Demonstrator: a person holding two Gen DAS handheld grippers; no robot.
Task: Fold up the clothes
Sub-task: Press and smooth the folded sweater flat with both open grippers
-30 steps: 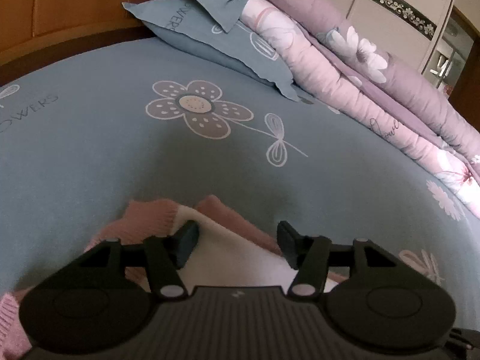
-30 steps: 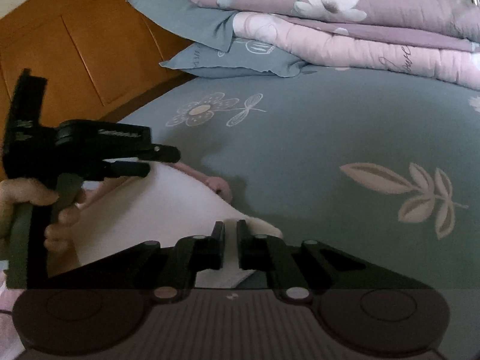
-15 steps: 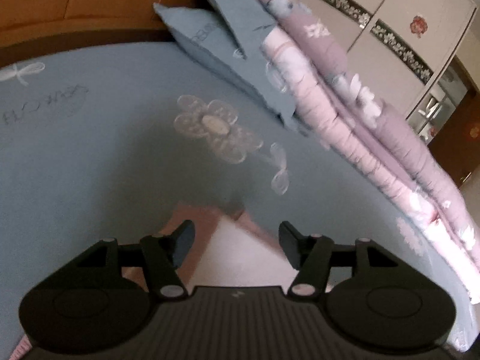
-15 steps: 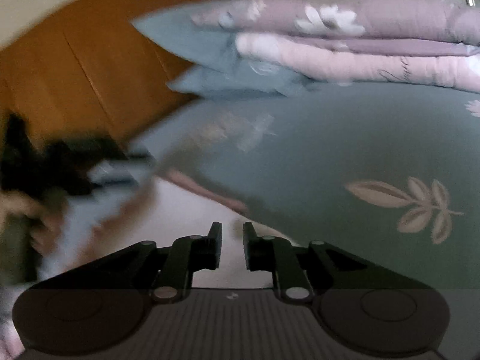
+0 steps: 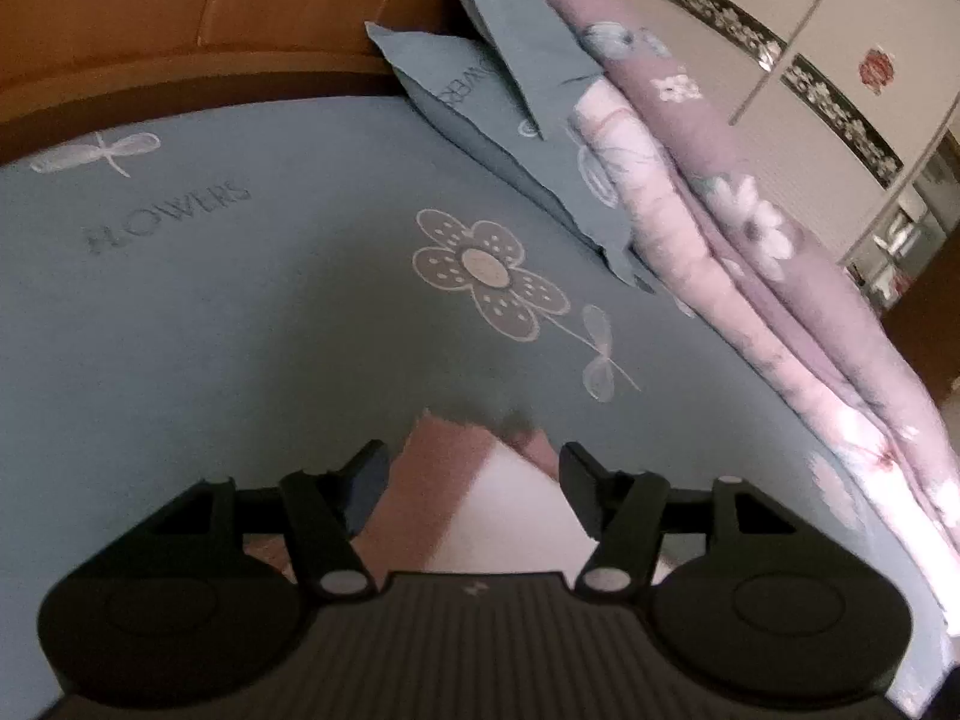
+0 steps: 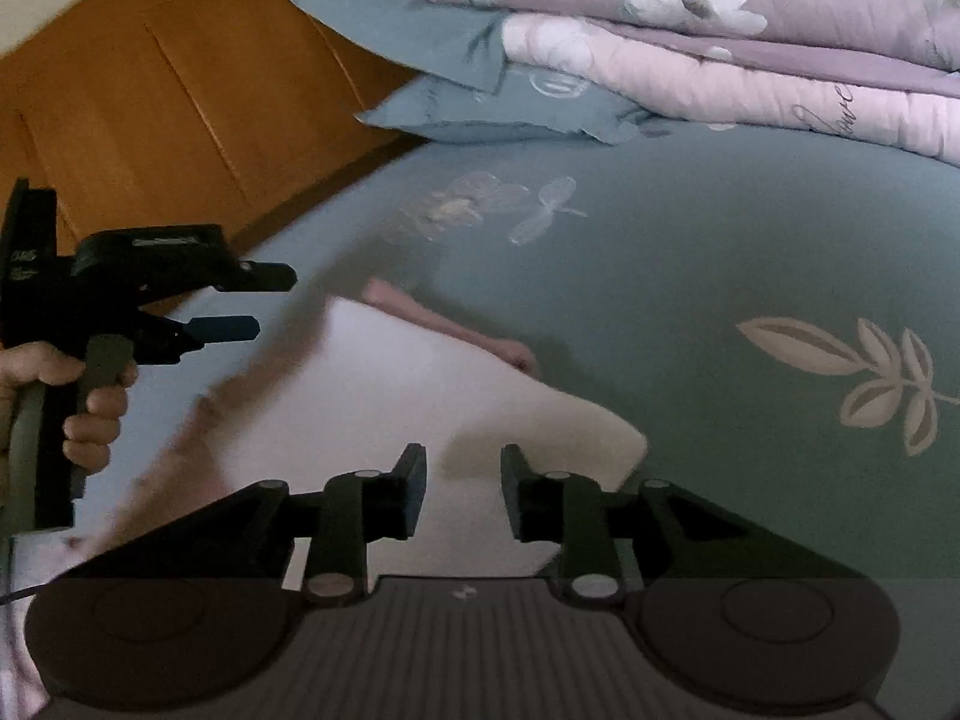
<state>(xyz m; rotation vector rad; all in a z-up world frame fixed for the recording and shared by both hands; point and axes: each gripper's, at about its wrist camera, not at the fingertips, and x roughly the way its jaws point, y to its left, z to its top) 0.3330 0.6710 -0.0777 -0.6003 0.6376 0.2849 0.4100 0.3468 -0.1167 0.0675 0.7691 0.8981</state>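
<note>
A white garment with pink trim point(image 6: 420, 396) lies on the blue-grey bedsheet point(image 6: 690, 276). Its pink cuff point(image 6: 444, 318) shows at the far edge. My right gripper point(image 6: 462, 474) hovers over the garment's near corner with its jaws opening. White cloth shows in the gap, but the pads do not press on it. My left gripper point(image 6: 270, 303), gripped by a hand point(image 6: 90, 396), hangs open above the garment's left side. In the left wrist view, the left gripper point(image 5: 474, 474) is wide open above the pink and white cloth point(image 5: 474, 480), holding nothing.
Blue pillows point(image 6: 498, 114) and folded lilac and pink quilts point(image 6: 750, 66) are stacked at the bed's far side. A wooden headboard point(image 6: 150, 108) runs along the left. A white wardrobe point(image 5: 780, 18) stands beyond the quilts. Flower and leaf prints mark the sheet.
My right jaws went from almost shut to apart. The left gripper rose and drew away from the garment, still open, and its view swung along the bed.
</note>
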